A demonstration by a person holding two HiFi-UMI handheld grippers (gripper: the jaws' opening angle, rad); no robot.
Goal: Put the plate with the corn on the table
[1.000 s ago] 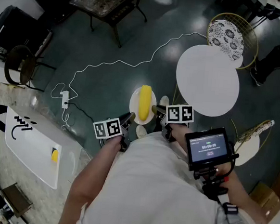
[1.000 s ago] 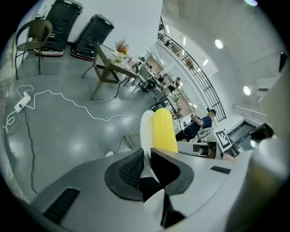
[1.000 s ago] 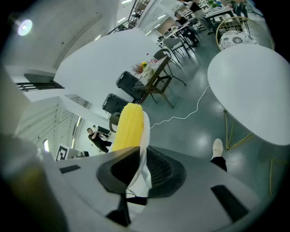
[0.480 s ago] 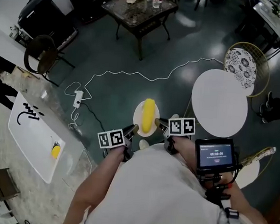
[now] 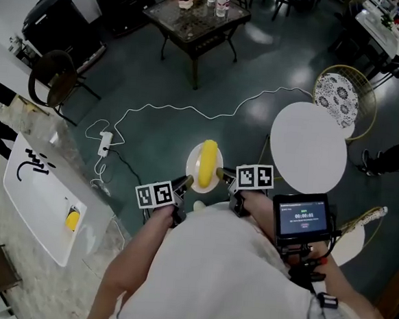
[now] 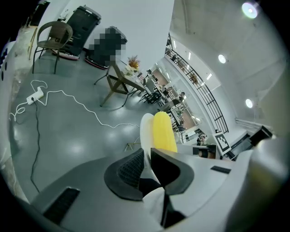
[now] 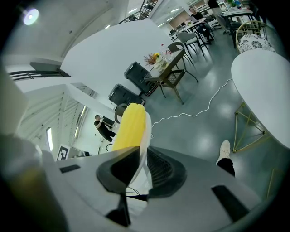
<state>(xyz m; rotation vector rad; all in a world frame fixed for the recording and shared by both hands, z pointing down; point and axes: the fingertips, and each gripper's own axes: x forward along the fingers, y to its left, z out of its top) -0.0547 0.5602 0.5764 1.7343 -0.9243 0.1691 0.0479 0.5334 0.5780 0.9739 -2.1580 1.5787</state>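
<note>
Plate (image 5: 192, 170), white, bearing one yellow corn cob (image 5: 207, 163) — held in the air above the dark floor (image 5: 159, 145), near the round white table (image 5: 308, 149) but apart from it. Its left rim is pinched between the jaws of the left gripper (image 6: 147, 156); its right rim is clamped likewise by the right gripper (image 7: 142, 156).

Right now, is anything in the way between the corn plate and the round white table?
Nothing I can see. The left gripper and right gripper hold the plate in the air; the table stands to its right, only floor between.
</note>
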